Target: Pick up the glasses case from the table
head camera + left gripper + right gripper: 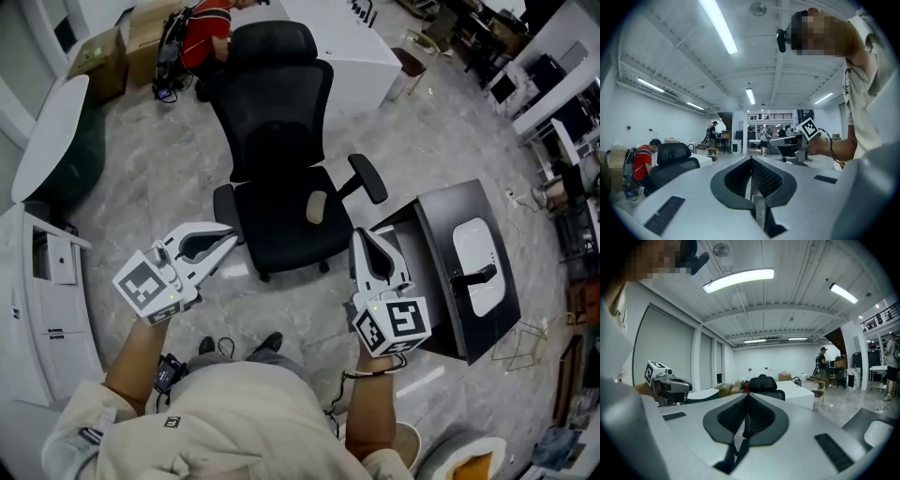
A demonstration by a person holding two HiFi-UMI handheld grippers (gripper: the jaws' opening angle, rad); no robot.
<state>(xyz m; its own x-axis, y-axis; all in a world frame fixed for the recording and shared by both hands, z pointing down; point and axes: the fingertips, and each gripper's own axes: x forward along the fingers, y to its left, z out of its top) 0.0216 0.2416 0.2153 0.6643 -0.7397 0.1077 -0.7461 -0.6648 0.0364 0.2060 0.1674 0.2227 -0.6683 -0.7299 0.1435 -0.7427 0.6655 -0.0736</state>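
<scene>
A white oblong object (475, 262), which may be the glasses case, lies on a black table (441, 225) at the right, with a dark item across it. It also shows as a white shape (879, 432) low at the right of the right gripper view. My left gripper (230, 239) hangs over the floor left of the chair, jaws shut and empty (751, 159). The right gripper (361, 234) is near the table's left edge, also shut on nothing (748, 397). Both point roughly level, away from the table.
A black office chair (281, 169) stands straight ahead with a small beige object (317, 207) on its seat. White cabinets (47, 309) line the left. Cardboard boxes (141, 37) and a crouched person in red (206, 28) are at the back. A pale bin (469, 459) stands low right.
</scene>
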